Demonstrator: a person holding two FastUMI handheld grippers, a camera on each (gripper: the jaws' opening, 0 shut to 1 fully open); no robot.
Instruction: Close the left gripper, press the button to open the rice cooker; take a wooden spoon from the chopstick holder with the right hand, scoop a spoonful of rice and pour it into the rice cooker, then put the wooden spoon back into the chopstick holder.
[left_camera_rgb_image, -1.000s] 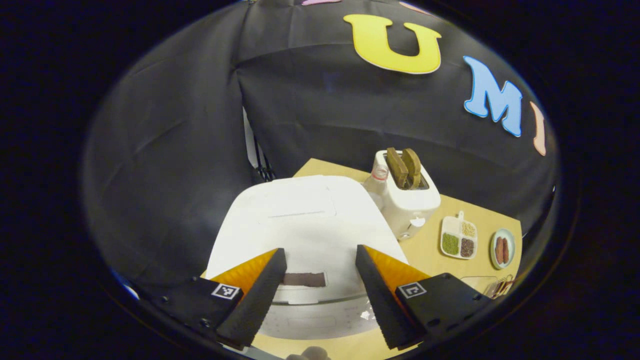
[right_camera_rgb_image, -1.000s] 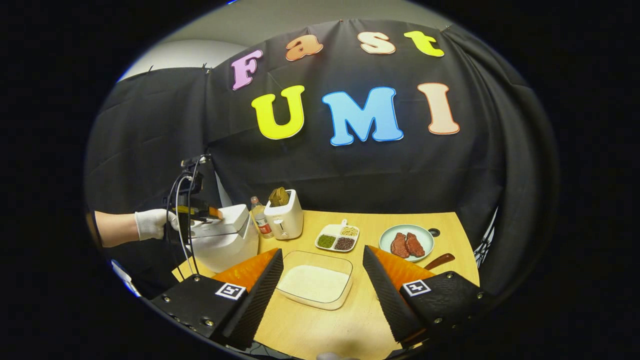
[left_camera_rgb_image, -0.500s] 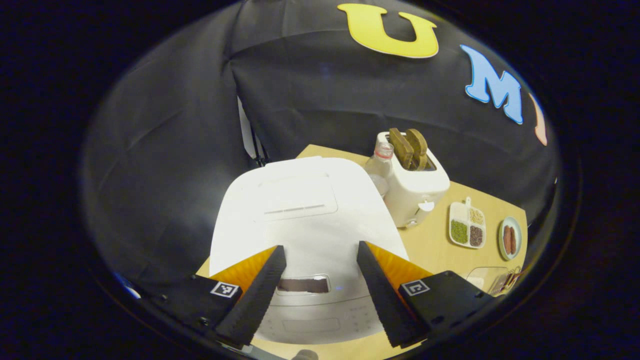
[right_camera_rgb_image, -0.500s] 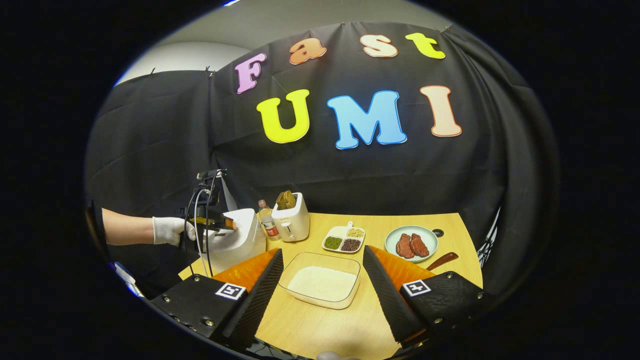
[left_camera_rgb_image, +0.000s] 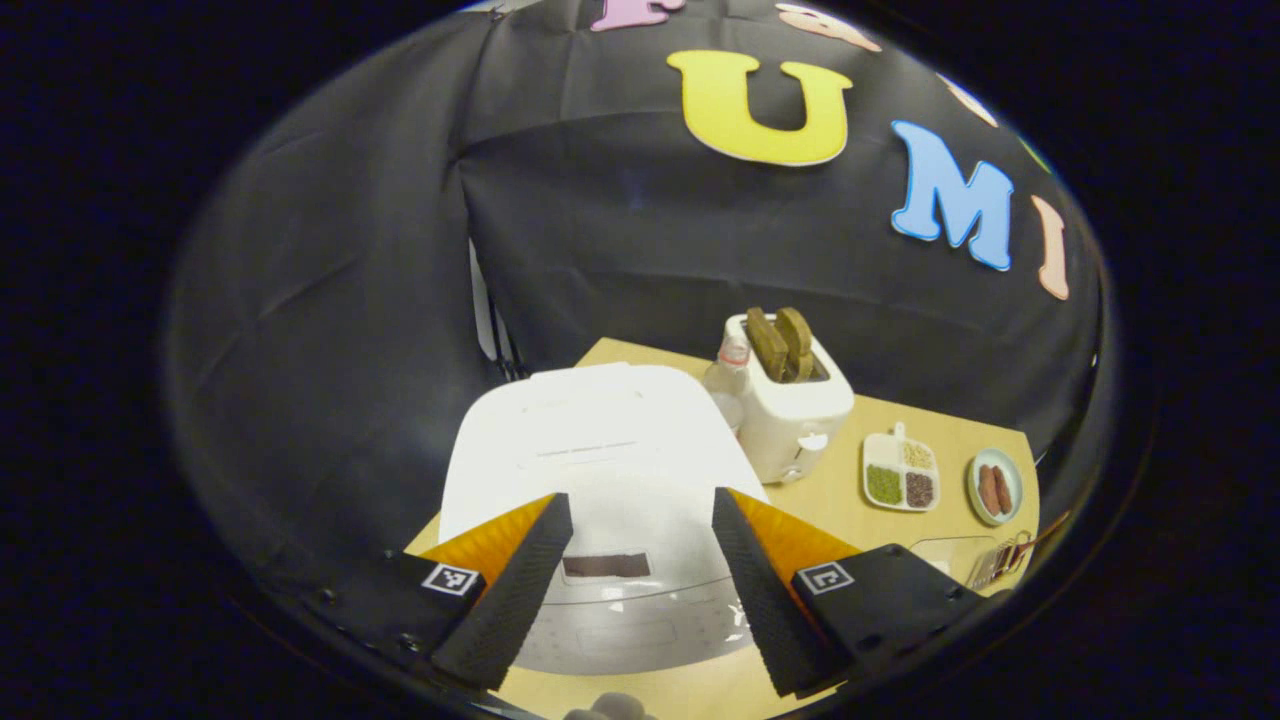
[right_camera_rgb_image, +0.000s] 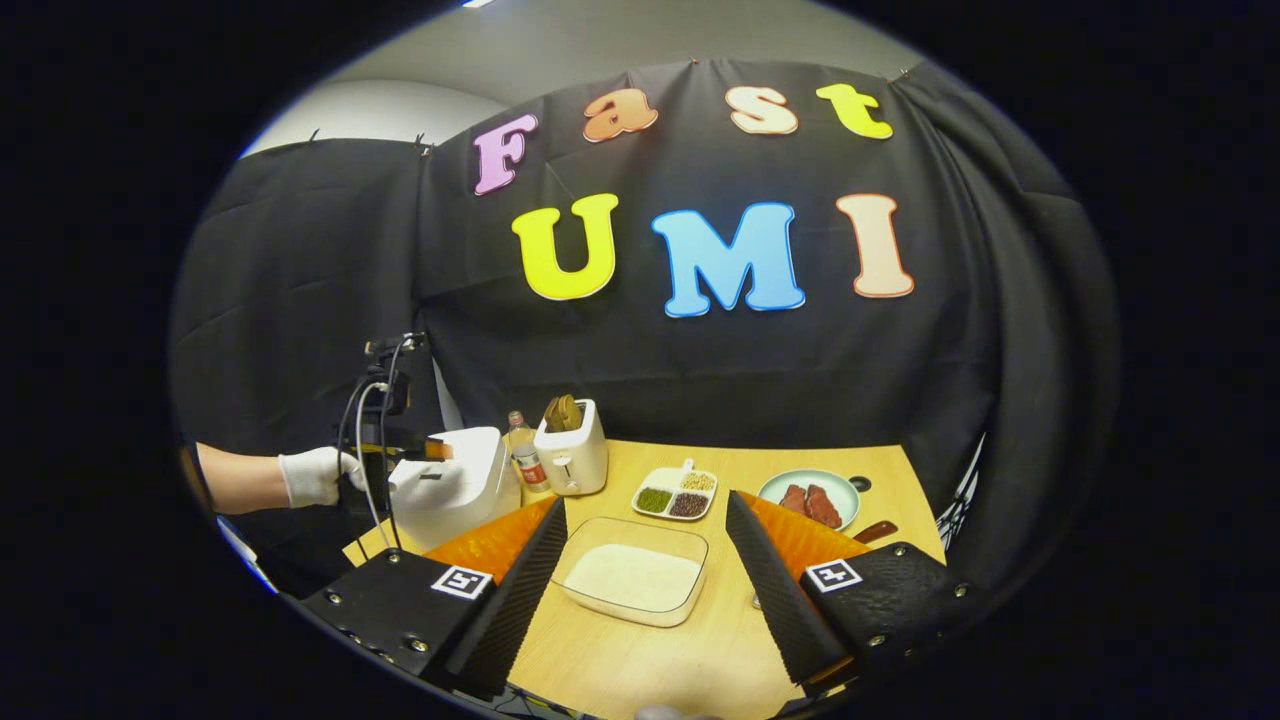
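- My left gripper (left_camera_rgb_image: 630, 585): jaws spread wide, nothing between them, ribbed wedge-shaped fingers (left_camera_rgb_image: 515, 590) hanging over the front of the rice cooker (left_camera_rgb_image: 600, 470).
- Rice cooker: smooth white plastic, rounded-square lid, shut; a dark oblong window (left_camera_rgb_image: 605, 566) sits in the gap between my fingers, a glossy grey front band below it. I can't tell whether I touch the lid.
- Just beside the cooker's right flank: a clear bottle (left_camera_rgb_image: 728, 372), then a boxy white toaster (left_camera_rgb_image: 790, 410) with two brown slices standing in its slots.
- Farther right on the pale wood-grain table (left_camera_rgb_image: 850, 500): a white divided dish (left_camera_rgb_image: 898, 472) of green, dark and tan grains, and a round plate (left_camera_rgb_image: 994, 487) with reddish meat.
- My right gripper (right_camera_rgb_image: 640, 590): jaws also wide apart, empty, poised above the table.
- Between its fingers, farther off: a clear rounded-rectangle container of white rice (right_camera_rgb_image: 632, 580).
- A brown wooden handle (right_camera_rgb_image: 876, 531) pokes up by my right finger; the holder itself I can't make out.
- Far left in the right gripper view: a white-gloved hand (right_camera_rgb_image: 312, 476) holds the other gripper at the cooker's lid.
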